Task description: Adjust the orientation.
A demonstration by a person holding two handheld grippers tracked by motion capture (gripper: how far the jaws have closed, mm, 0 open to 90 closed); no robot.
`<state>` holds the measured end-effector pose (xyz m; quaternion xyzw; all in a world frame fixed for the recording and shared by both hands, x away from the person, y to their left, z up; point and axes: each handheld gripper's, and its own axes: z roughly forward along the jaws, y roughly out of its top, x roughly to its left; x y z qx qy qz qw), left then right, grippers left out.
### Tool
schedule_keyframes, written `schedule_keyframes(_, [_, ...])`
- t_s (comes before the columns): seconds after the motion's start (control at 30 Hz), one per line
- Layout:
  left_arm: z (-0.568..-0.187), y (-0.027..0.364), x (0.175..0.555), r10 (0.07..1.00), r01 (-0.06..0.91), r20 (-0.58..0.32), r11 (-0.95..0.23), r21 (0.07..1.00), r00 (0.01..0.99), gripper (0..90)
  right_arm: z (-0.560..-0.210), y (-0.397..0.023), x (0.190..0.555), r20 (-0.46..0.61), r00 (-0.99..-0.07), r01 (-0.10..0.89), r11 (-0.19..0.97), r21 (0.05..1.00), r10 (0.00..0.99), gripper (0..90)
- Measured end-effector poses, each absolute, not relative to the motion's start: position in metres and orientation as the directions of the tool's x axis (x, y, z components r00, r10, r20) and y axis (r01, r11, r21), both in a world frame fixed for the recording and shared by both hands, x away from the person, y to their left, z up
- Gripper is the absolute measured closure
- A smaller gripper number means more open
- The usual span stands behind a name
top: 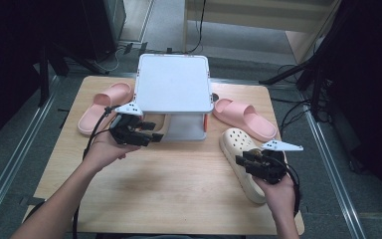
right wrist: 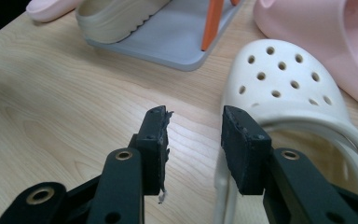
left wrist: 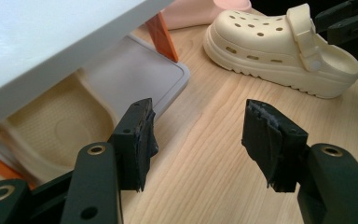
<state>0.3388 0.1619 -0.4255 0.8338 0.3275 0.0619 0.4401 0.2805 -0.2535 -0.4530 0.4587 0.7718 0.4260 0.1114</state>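
We see a pale wooden table with a white two-tier rack at its far edge, its shelves joined by orange posts. A cream foam clog, perforated on top with a ridged sole and a heel strap, lies near the right edge. Its mate sits on the rack's lower shelf, its pebbled footbed showing. Two smooth pink slides flank the rack.

Our left gripper hovers just in front of the lower shelf, jaws spread with bare wood between them. Our right gripper is over the clog's heel end, jaws parted, one pad above the rim, pinching nothing.
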Motion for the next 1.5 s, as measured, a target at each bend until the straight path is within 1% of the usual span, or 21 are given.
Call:
schedule_keyframes(0.2, [-0.434, 0.157, 0.345, 0.605, 0.524, -0.201, -0.422, 0.74, 0.771, 43.6, -0.457, -0.264, 0.279, 0.217, -0.523, 0.63, 0.202, 0.75, 0.824, 61.7])
schedule_keyframes(0.27, [-0.435, 0.157, 0.346, 0.605, 0.529, -0.204, -0.426, 0.734, 0.77, 43.6, -0.46, -0.265, 0.281, 0.222, -0.498, 0.655, 0.196, 0.729, 0.838, 60.9])
schedule_keyframes(0.5, [-0.434, 0.159, 0.346, 0.609, 0.52, -0.192, -0.423, 0.742, 0.769, 43.5, -0.475, -0.256, 0.292, 0.221, -0.481, 0.698, 0.217, 0.683, 0.848, 61.0])
schedule_keyframes(0.63, [-0.433, 0.16, 0.344, 0.614, 0.52, -0.182, -0.431, 0.738, 0.768, 43.5, -0.484, -0.25, 0.303, 0.236, -0.482, 0.717, 0.225, 0.66, 0.844, 66.2])
schedule_keyframes(0.7, [-0.433, 0.161, 0.343, 0.613, 0.518, -0.182, -0.429, 0.74, 0.769, 43.2, -0.488, -0.247, 0.308, 0.25, -0.483, 0.732, 0.23, 0.641, 0.839, 71.9])
schedule_keyframes(0.73, [-0.433, 0.162, 0.342, 0.617, 0.518, -0.182, -0.423, 0.744, 0.766, 43.1, -0.488, -0.245, 0.309, 0.23, -0.481, 0.731, 0.242, 0.638, 0.846, 75.9])
schedule_keyframes(0.8, [-0.433, 0.165, 0.341, 0.62, 0.518, -0.183, -0.418, 0.746, 0.763, 43.1, -0.486, -0.245, 0.31, 0.222, -0.476, 0.738, 0.249, 0.627, 0.851, 77.4])
schedule_keyframes(0.87, [-0.434, 0.169, 0.339, 0.628, 0.524, -0.184, -0.413, 0.744, 0.756, 43.1, -0.482, -0.247, 0.312, 0.236, -0.462, 0.747, 0.232, 0.623, 0.855, 77.8])
schedule_keyframes(1.0, [-0.434, 0.174, 0.334, 0.646, 0.526, -0.166, -0.416, 0.742, 0.745, 42.7, -0.476, -0.247, 0.313, 0.249, -0.478, 0.733, 0.227, 0.641, 0.842, 77.8])
schedule_keyframes(1.13, [-0.433, 0.179, 0.328, 0.657, 0.526, -0.161, -0.406, 0.747, 0.736, 42.6, -0.468, -0.235, 0.311, 0.252, -0.516, 0.715, 0.25, 0.652, 0.818, 77.8])
schedule_keyframes(1.5, [-0.438, 0.194, 0.311, 0.7, 0.554, -0.163, -0.378, 0.742, 0.696, 42.6, -0.448, -0.185, 0.307, 0.237, -0.676, 0.624, 0.371, 0.688, 0.698, 77.7])
